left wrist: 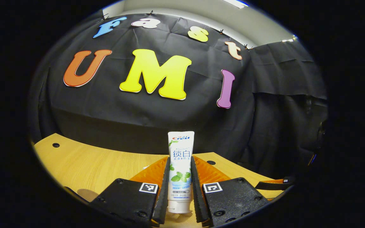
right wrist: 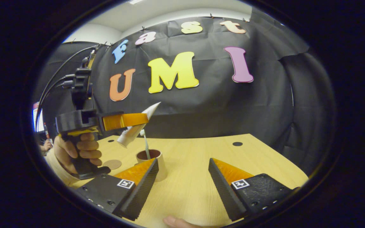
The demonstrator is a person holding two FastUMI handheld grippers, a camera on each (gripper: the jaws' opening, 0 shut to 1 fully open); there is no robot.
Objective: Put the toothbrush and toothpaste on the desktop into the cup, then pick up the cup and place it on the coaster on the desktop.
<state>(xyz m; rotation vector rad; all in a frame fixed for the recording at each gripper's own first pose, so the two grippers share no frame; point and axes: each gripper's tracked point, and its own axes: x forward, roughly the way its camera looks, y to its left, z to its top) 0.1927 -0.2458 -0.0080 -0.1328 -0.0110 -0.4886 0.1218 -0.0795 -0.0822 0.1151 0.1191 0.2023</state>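
Note:
My left gripper [left wrist: 180,177] is shut on a white toothpaste tube [left wrist: 180,167], which stands lengthwise between the fingers, cap toward the camera. In the right gripper view the left gripper [right wrist: 128,121] hangs above the table, holding the toothpaste tube [right wrist: 135,126] tilted, cap end down, just above and left of a beige cup [right wrist: 152,160]. A toothbrush [right wrist: 145,144] stands in that cup. A round brown coaster [right wrist: 112,164] lies left of the cup. My right gripper [right wrist: 182,179] is open near the table's front, with nothing between its fingers.
The wooden table [right wrist: 198,164] has small dark holes [right wrist: 237,143] near its back edge. A hand [right wrist: 79,148] holds the left gripper's handle, with cables above it. A fingertip [right wrist: 176,221] shows at the bottom edge. Black cloth walls stand behind the table.

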